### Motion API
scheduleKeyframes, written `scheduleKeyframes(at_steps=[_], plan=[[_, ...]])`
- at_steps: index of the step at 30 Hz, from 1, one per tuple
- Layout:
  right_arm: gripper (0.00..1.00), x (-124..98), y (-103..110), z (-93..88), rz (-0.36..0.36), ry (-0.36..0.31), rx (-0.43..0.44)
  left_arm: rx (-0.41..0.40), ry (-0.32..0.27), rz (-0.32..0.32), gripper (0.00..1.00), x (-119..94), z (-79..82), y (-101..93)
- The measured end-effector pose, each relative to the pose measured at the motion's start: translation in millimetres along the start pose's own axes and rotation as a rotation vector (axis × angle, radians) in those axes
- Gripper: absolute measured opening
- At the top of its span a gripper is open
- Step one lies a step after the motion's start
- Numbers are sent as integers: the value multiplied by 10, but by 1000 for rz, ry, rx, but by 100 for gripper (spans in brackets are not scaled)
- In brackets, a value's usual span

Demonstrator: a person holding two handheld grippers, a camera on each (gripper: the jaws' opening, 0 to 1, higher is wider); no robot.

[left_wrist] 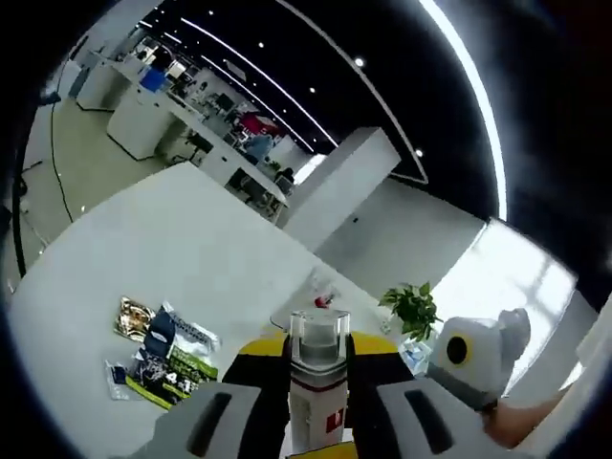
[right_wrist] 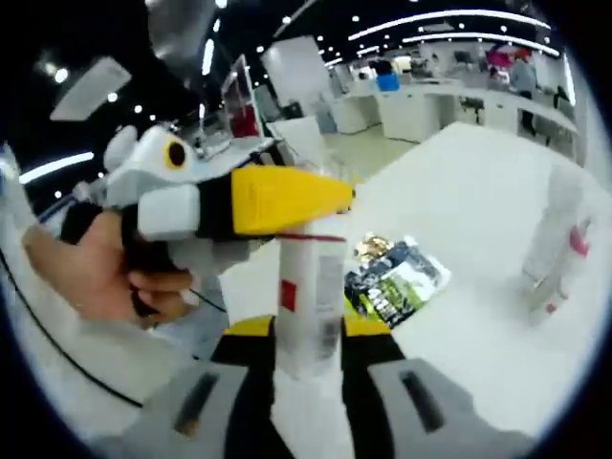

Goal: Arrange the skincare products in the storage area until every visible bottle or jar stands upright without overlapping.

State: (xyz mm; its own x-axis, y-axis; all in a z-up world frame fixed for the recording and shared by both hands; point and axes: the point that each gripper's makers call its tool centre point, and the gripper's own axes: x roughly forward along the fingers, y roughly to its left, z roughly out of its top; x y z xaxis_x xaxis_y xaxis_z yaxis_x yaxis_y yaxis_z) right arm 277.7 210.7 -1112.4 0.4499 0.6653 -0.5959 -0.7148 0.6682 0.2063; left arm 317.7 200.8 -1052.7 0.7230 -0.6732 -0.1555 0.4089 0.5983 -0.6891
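Observation:
A white bottle (left_wrist: 316, 397) with a clear cap and a red label mark is gripped between the yellow-tipped jaws of my left gripper (left_wrist: 317, 349), held above the white table (left_wrist: 191, 249). In the right gripper view the same bottle (right_wrist: 308, 287) stands between the jaws of my right gripper (right_wrist: 308, 327), which are closed on its lower body. The left gripper (right_wrist: 239, 206) comes in from the left, its yellow jaw across the bottle's top. A hand (right_wrist: 86, 268) holds it. A clear bottle with a red label (right_wrist: 555, 239) stands upright on the table at the right, also seen small and far (left_wrist: 323, 292).
Dark printed sachets (left_wrist: 163, 359) lie flat on the table, also seen beyond the held bottle (right_wrist: 392, 277). The right gripper's white body (left_wrist: 473, 354) sits at the right. A potted plant (left_wrist: 411, 306) stands past the table's far edge. Office desks fill the background.

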Motion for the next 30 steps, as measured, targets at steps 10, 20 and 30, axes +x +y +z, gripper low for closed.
scheduleKeyframes(at_steps=[10,20,30], plan=[[25,-92,-138,201,-109,-32,-108,148,-6,22,21,86,32,-147],[21,-463,0,-33,203,-54,-37,57,41,-224,21,-88,-201,-419],[23,-605,58,-296,208,-12,-139,98,168,-278,19,-32,-481,-634]])
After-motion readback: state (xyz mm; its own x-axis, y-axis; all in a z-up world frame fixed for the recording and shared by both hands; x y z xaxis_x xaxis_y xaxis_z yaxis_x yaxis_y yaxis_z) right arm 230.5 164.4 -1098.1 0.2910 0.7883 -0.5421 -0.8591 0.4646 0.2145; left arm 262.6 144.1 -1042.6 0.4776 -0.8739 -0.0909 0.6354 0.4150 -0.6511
